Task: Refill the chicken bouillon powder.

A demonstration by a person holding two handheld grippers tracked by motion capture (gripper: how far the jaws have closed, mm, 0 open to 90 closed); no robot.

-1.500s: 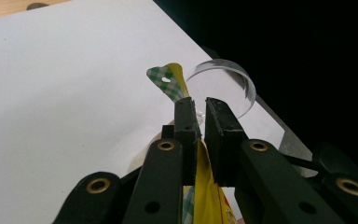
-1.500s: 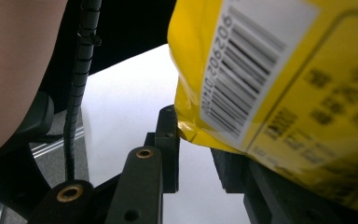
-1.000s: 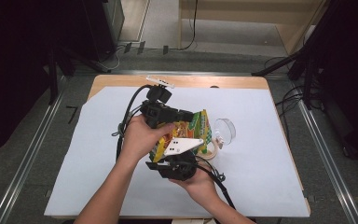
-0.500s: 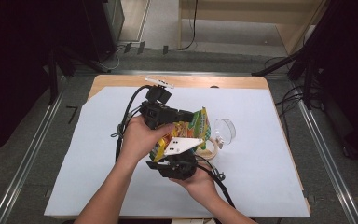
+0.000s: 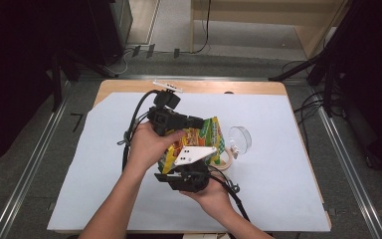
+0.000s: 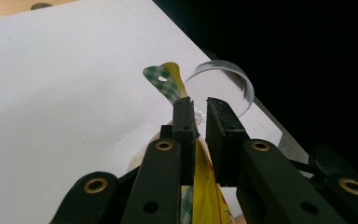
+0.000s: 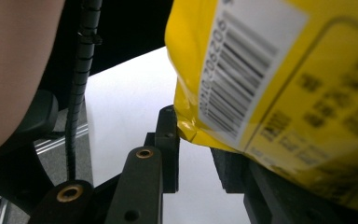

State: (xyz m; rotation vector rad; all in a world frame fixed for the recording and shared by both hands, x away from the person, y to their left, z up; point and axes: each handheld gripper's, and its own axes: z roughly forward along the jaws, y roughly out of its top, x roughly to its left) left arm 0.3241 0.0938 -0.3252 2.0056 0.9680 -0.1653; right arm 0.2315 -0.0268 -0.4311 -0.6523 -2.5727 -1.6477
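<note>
Snack bag (image 5: 199,142) was held above surface (image 5: 288,199) betw. both grippers; left gripper (image 6: 198,116) fingers pinched its top seal, right gripper (image 7: 198,140) fingers its bottom corner. Risk: opposing pull could tear film, spill contents near clear cup (image 5: 241,139)

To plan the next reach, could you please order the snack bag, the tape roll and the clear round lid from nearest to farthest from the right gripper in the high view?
1. Snack bag: clamped in the right gripper jaws.
2. Tape roll: just right of the bag.
3. Clear round lid: farther right, on the white sheet.
</note>
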